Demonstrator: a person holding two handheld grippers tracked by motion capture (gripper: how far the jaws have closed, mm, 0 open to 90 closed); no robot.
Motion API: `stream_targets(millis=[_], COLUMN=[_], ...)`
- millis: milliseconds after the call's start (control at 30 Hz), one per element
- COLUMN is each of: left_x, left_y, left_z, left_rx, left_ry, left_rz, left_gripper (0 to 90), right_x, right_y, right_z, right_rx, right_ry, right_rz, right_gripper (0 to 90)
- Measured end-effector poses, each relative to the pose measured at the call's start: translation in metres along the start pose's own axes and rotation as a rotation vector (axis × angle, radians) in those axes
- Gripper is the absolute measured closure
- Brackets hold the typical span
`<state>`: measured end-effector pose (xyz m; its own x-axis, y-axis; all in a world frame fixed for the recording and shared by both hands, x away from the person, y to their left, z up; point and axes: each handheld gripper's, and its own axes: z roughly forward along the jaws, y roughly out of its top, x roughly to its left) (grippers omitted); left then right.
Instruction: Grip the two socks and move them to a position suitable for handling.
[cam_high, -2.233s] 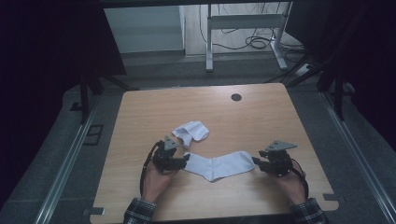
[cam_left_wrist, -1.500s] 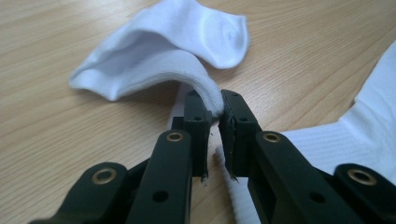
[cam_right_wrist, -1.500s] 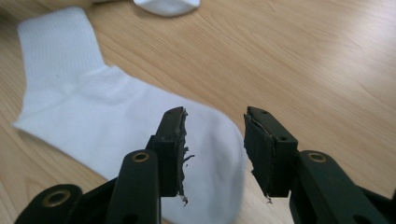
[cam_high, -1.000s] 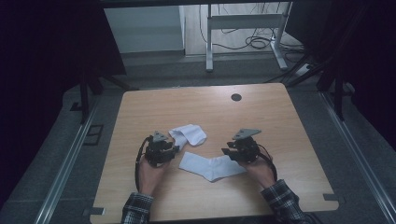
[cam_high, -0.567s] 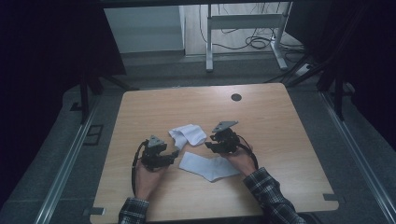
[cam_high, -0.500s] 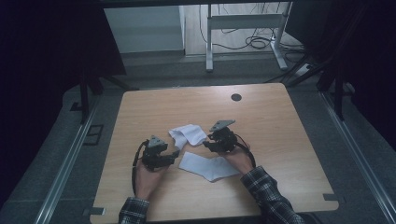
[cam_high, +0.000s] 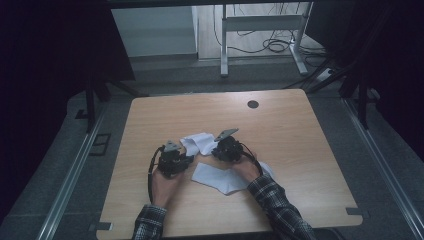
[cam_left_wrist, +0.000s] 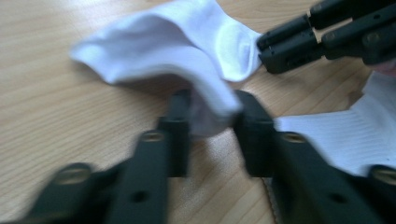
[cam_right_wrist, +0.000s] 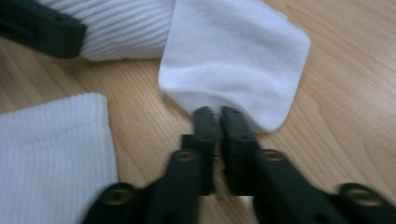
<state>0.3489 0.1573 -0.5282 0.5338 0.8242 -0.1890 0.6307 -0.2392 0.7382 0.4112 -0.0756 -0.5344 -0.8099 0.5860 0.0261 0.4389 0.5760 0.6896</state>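
Note:
Two white socks lie on the wooden table (cam_high: 290, 135). The crumpled sock (cam_high: 198, 142) (cam_left_wrist: 168, 42) (cam_right_wrist: 238, 56) sits mid-table between both grippers. My left gripper (cam_high: 176, 158) (cam_left_wrist: 212, 109) is shut on one bunched end of it. My right gripper (cam_high: 226, 147) (cam_right_wrist: 218, 114) has its jaws pinched on the edge of the other end. The ribbed second sock (cam_high: 222, 179) (cam_left_wrist: 341, 135) (cam_right_wrist: 51, 149) lies flat nearer the person, partly under the right forearm.
A dark round hole (cam_high: 253, 104) marks the far part of the table. Beyond the far edge stand a white desk frame (cam_high: 260, 22) and cables on the floor. Metal rails run along both sides of the table.
My right gripper has left the flat sock's right end and travelled left to the crumpled sock. The flat sock now lies shorter and bunched. My left gripper has stayed at the crumpled sock.

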Motion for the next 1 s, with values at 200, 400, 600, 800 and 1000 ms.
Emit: stream_targets(millis=[200,400,600,800,1000], left_x=[0.004,0.009,0.008,0.010,0.011], left_y=[-0.001,-0.002,-0.003,-0.004,-0.004], left_z=[-0.004,-0.007,-0.006,-0.006,-0.006], left_rx=[-0.001,-0.005,-0.003,-0.002,0.001], left_ry=[0.007,-0.002,-0.001,-0.005,-0.004], left_rz=[-0.011,-0.029,-0.023,-0.030,-0.028], left_gripper=[82.5,81.5,81.0,81.1,81.3], right_x=[0.003,-0.001,0.001,0.003,0.004], right_y=[0.002,0.008,0.012,0.010,0.010], right_z=[-0.009,-0.019,-0.004,0.013,0.009], right_rx=[-0.010,-0.067,-0.067,-0.024,-0.001], right_ry=[-0.040,-0.013,0.014,-0.008,-0.017], right_rz=[-0.023,0.004,-0.017,-0.029,-0.026], right_gripper=[89.3,75.1,56.7,71.8,83.8])
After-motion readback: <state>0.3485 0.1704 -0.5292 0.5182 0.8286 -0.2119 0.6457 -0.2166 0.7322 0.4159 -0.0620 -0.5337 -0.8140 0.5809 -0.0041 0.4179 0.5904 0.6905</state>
